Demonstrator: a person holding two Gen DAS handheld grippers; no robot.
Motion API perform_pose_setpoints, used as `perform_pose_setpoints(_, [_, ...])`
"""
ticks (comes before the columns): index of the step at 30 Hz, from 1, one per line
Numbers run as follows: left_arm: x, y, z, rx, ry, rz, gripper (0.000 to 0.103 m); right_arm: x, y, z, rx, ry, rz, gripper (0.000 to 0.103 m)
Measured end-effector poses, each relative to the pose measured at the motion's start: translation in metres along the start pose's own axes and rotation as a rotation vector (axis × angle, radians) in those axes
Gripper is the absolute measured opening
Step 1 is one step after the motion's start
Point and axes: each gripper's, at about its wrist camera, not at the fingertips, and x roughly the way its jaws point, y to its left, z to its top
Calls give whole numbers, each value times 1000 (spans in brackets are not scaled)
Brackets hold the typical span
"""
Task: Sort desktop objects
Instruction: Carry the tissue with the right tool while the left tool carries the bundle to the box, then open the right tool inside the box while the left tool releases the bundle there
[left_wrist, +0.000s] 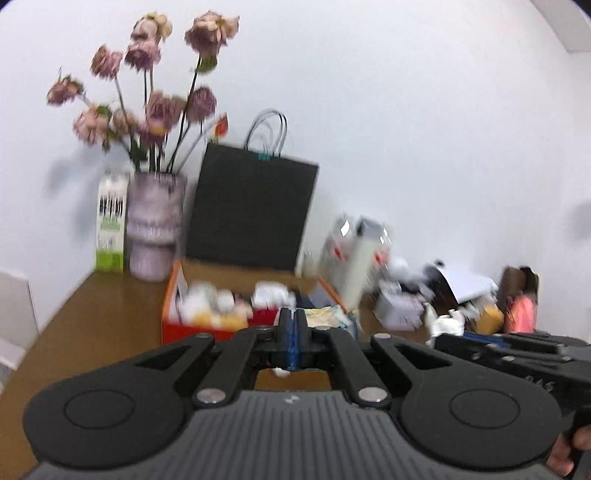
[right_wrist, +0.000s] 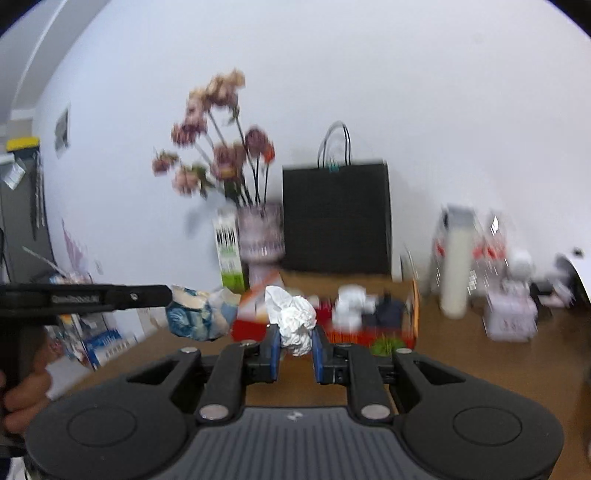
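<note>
Right gripper (right_wrist: 295, 341): jaws pinching a crumpled white paper ball (right_wrist: 291, 319), held above the brown surface (right_wrist: 461, 343); likely light, soft, crushable; grip its bulk; left gripper (right_wrist: 168, 295): jaws pressed together on a blue-patterned wrapper (right_wrist: 195, 314)'s thin edge; limp, probably slippery; orange box (right_wrist: 412, 314) beyond.

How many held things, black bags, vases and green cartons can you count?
Crumpled white paper, in the right gripper: 1
Blue-patterned packet, in the left gripper: 1
Black paper bag: 1
Flower vase: 1
Green-and-white carton: 1
Total: 5
</note>
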Motion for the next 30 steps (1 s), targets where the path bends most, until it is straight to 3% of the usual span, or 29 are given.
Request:
perform_pose_setpoints(4, [53, 17, 59, 29, 54, -16, 2, 42, -26, 59, -8, 25, -13, 16])
perform_pose_setpoints(9, [153, 44, 94, 74, 180, 60, 2, 132, -75, 103, 65, 180, -39, 16])
perform_pose_setpoints(11, [194, 53, 87, 75, 257, 47, 2, 173, -93, 100, 87, 258, -60, 16])
perform_pose_setpoints(15, [260, 68, 64, 52, 330, 111, 2, 250, -115, 71, 116, 418, -112, 16])
perform_pose_setpoints(18, [292, 81, 48, 32, 376, 137, 2, 284, -122, 48, 105, 495, -140, 17])
perform_pose_setpoints(19, [299, 85, 44, 27, 375, 152, 3, 291, -124, 43, 101, 504, -148, 21])
perform_pose_setpoints(21, [311, 93, 38, 19, 387, 181, 11, 303, -127, 36, 87, 515, -161, 35])
perform_pose_setpoints(22, [314, 96, 37, 17, 388, 184, 31, 306, -127, 35, 85, 523, -174, 49])
perform_pose_setpoints(23, [313, 98, 37, 10, 377, 179, 57, 308, -126, 36, 80, 514, -185, 54])
perform_pose_setpoints(24, [312, 98, 39, 9, 359, 175, 63, 307, -125, 38, 70, 488, -183, 55])
perform_pose_setpoints(27, [305, 93, 45, 37, 333, 170, 65, 305, -119, 51, 40, 443, -206, 60])
perform_pose_setpoints(30, [282, 83, 51, 10, 309, 191, 78, 292, -109, 63, 38, 372, -186, 73])
